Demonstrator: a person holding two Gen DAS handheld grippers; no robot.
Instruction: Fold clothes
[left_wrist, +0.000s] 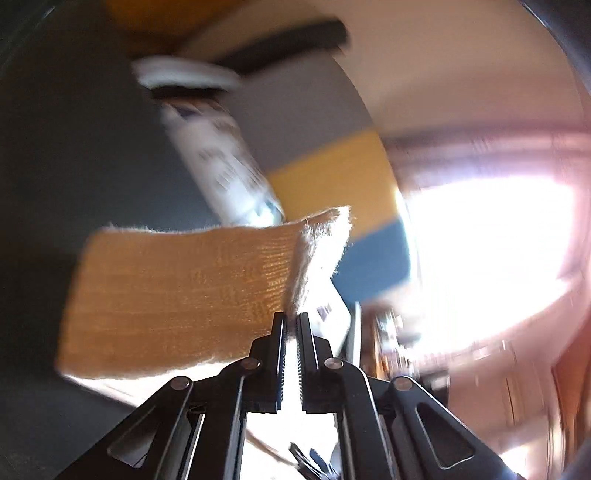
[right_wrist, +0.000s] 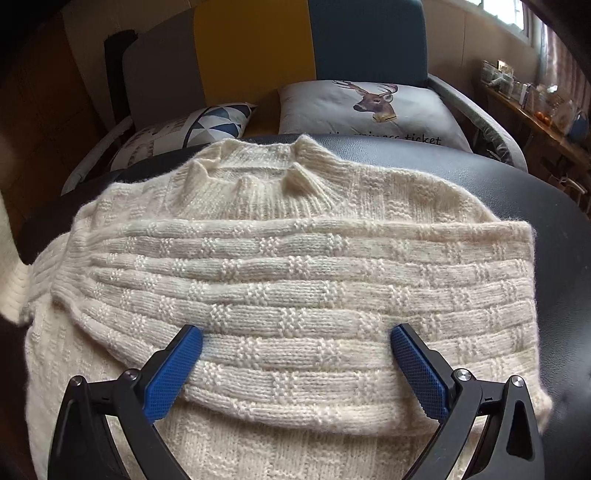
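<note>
The left gripper (left_wrist: 293, 317) is raised and tilted, its jaws pinched tight on a knit edge of the sweater (right_wrist: 288, 288), the cloth hanging out toward nine o'clock in its blurred view. The right gripper (right_wrist: 295, 354) points steeply down with jaws spread wide, straddling a folded sleeve and gripping nothing. The cream sweater lies spread on a black surface (right_wrist: 517, 192). At twelve o'clock sit a deer cushion (right_wrist: 369, 107) and a patterned cushion (right_wrist: 199, 127).

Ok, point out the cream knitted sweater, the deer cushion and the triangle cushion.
Cream knitted sweater (right_wrist: 295, 280): right wrist view, folded sleeve across the chest.
Grey deer-print cushion (right_wrist: 417, 110): right wrist view, plain fabric beside the deer.
Blue-and-white triangle-pattern cushion (right_wrist: 210, 125): right wrist view, patterned face.
</note>
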